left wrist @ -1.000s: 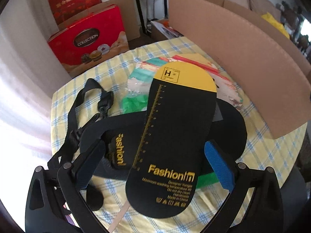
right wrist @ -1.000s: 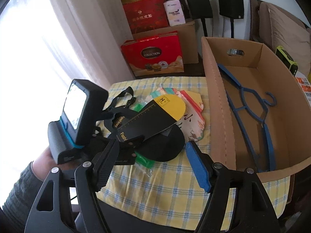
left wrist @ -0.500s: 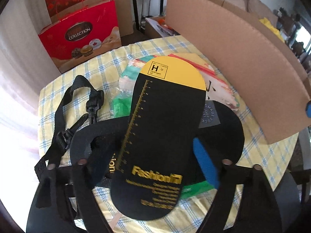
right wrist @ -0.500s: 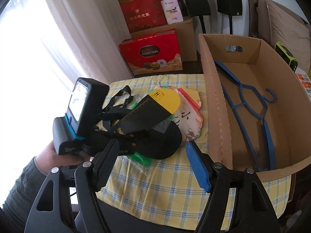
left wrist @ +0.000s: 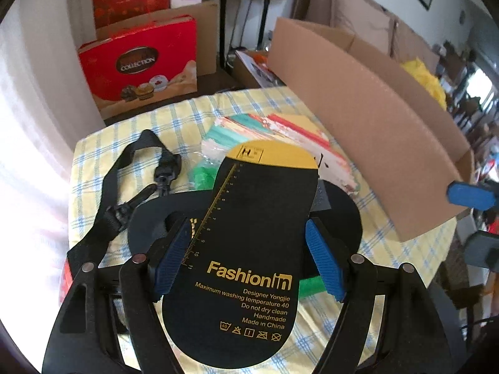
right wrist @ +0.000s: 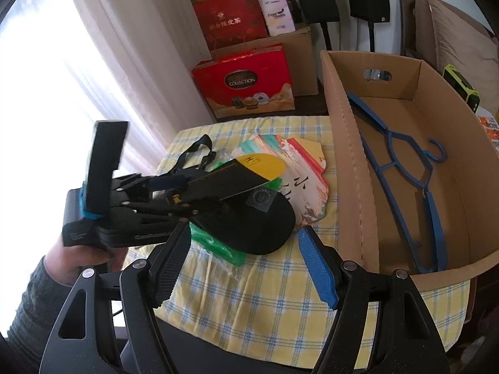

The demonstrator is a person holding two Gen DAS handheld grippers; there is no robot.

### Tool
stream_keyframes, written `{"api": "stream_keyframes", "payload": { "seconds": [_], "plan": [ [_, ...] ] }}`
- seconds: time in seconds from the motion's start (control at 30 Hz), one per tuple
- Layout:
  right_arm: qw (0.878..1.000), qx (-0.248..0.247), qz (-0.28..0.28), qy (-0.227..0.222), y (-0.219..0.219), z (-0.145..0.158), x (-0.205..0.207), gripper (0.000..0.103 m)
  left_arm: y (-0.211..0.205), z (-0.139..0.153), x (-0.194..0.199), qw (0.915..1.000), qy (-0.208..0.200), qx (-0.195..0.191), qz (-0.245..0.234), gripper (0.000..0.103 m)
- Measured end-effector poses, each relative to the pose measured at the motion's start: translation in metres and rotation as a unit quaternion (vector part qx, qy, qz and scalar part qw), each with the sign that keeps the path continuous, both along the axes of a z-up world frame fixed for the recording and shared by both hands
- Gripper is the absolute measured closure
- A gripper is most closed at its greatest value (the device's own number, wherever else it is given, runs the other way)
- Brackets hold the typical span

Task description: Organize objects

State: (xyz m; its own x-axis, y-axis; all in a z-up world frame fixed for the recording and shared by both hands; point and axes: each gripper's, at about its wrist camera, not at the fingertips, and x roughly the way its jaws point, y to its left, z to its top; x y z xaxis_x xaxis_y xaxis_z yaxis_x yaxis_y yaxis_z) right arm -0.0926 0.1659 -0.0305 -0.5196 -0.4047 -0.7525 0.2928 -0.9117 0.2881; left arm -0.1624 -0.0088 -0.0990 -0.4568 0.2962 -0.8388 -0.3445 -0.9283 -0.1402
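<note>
The cardboard box (right wrist: 405,162) fills the right half of the right wrist view, holding only a blue hanger (right wrist: 402,168), while the checked tablecloth (right wrist: 249,283) takes the centre with a pile of things on it. What has changed lies at the lower middle of the left wrist view: the left gripper (left wrist: 249,258) has just been closing, and its blue pads now press both long edges of the black and yellow card (left wrist: 252,243) printed "Fashion", where a second ago they stood wide of it. In the right wrist view, left of centre, the card's yellow end tilts up off the black cap (right wrist: 249,218) beneath (the cap seems attached to it, though that is hard to tell). The right gripper (right wrist: 243,261) hangs open and empty at the bottom centre. The pick appears made; the carry to the box is likely next.
</note>
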Motion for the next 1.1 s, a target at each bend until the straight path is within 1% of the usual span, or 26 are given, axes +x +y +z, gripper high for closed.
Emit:
{"api": "stream_keyframes", "payload": {
  "seconds": [0.1, 0.13, 0.17, 0.2, 0.23, 0.27, 0.33, 0.4, 0.43, 0.5, 0.53, 0.57, 0.6, 0.67, 0.87, 1.0, 1.1],
  "plan": [
    [1.0, -0.001, 0.001, -0.001, -0.002, 0.0, 0.0, 0.03, -0.011, 0.006, 0.004, 0.9996, 0.003, 0.026, 0.012, 0.031],
    [1.0, -0.001, 0.002, -0.001, -0.002, 0.0, 0.001, 0.03, -0.015, 0.008, 0.005, 0.9992, 0.004, 0.035, 0.016, 0.039],
    [1.0, -0.001, 0.003, -0.001, -0.003, 0.001, 0.001, 0.03, -0.019, 0.009, 0.006, 0.9989, 0.003, 0.044, 0.018, 0.069],
    [1.0, -0.001, 0.004, -0.001, -0.003, 0.001, 0.002, 0.03, -0.022, 0.01, 0.006, 0.9982, -0.004, 0.056, 0.02, 0.079],
    [1.0, 0.0, 0.006, -0.001, -0.004, 0.001, 0.002, 0.03, -0.026, 0.011, 0.006, 0.9976, -0.009, 0.064, 0.026, 0.081],
    [1.0, 0.0, 0.007, -0.001, -0.005, 0.001, 0.002, 0.03, -0.028, 0.011, 0.006, 0.9973, -0.011, 0.065, 0.03, 0.081],
    [1.0, 0.0, 0.008, -0.003, -0.006, 0.001, 0.003, 0.03, -0.028, 0.007, 0.007, 0.9983, -0.017, 0.05, 0.026, 0.081],
    [1.0, -0.001, 0.009, -0.006, -0.007, 0.0, 0.002, 0.03, -0.03, 0.003, 0.008, 0.9984, -0.021, 0.046, 0.027, 0.081],
    [1.0, -0.001, 0.009, -0.007, -0.007, -0.001, 0.003, 0.03, -0.03, 0.001, 0.009, 0.9984, -0.022, 0.044, 0.027, 0.079],
    [1.0, 0.0, 0.009, -0.009, -0.008, -0.003, 0.002, 0.03, -0.029, -0.001, 0.009, 0.9988, -0.021, 0.036, 0.026, 0.062],
    [1.0, 0.001, 0.01, -0.011, -0.008, -0.004, 0.002, 0.03, -0.027, -0.001, 0.009, 0.9991, -0.019, 0.031, 0.023, 0.044],
    [1.0, 0.002, 0.011, -0.012, -0.009, -0.005, 0.002, 0.03, -0.026, -0.001, 0.01, 0.9993, -0.014, 0.026, 0.023, 0.03],
    [1.0, 0.004, 0.012, -0.014, -0.01, -0.006, 0.002, 0.03, -0.025, 0.0, 0.01, 0.9996, -0.005, 0.017, 0.023, 0.027],
    [1.0, 0.005, 0.013, -0.015, -0.011, -0.007, 0.001, 0.03, -0.021, -0.001, 0.007, 0.9999, -0.002, 0.007, 0.015, 0.021],
    [1.0, 0.007, 0.018, -0.019, -0.013, -0.01, 0.001, 0.03, -0.01, -0.013, -0.014, 0.9992, -0.012, -0.038, -0.006, 0.017],
    [1.0, 0.009, 0.02, -0.022, -0.013, -0.013, 0.0, 0.03, -0.004, -0.025, -0.027, 0.9976, -0.025, -0.062, -0.018, 0.014],
    [0.999, 0.009, 0.02, -0.024, -0.013, -0.015, -0.001, 0.03, -0.002, -0.035, -0.032, 0.9964, -0.039, -0.071, -0.025, 0.014]
  ]
}}
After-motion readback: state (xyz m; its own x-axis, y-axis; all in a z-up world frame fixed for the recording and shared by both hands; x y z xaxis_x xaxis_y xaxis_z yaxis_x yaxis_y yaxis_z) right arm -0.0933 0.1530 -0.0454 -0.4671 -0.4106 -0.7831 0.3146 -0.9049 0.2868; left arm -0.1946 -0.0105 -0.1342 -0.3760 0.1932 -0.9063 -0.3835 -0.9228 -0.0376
